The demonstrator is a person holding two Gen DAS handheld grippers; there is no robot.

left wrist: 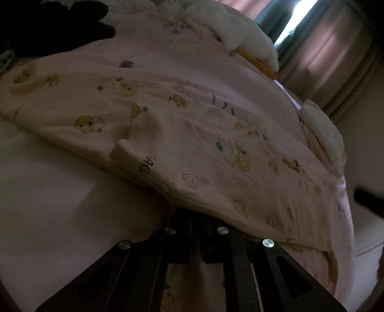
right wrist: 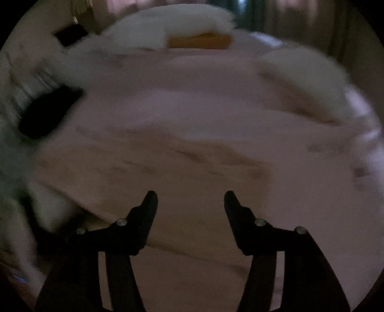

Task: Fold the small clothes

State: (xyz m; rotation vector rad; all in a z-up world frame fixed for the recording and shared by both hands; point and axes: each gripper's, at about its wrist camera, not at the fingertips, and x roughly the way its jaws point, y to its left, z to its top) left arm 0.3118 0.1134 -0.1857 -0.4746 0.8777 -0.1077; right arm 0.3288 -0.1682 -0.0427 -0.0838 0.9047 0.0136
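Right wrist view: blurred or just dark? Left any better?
Right wrist view: dim and motion-smeared; the open right tool is sharp, the pink cartoon-print baby garment has lost its print. Left wrist view: also dim but sharp, prints readable on the garment; bright window strip blown out.

Small dark letters are printed on the pink garment point(left wrist: 216, 148), too distorted to read.
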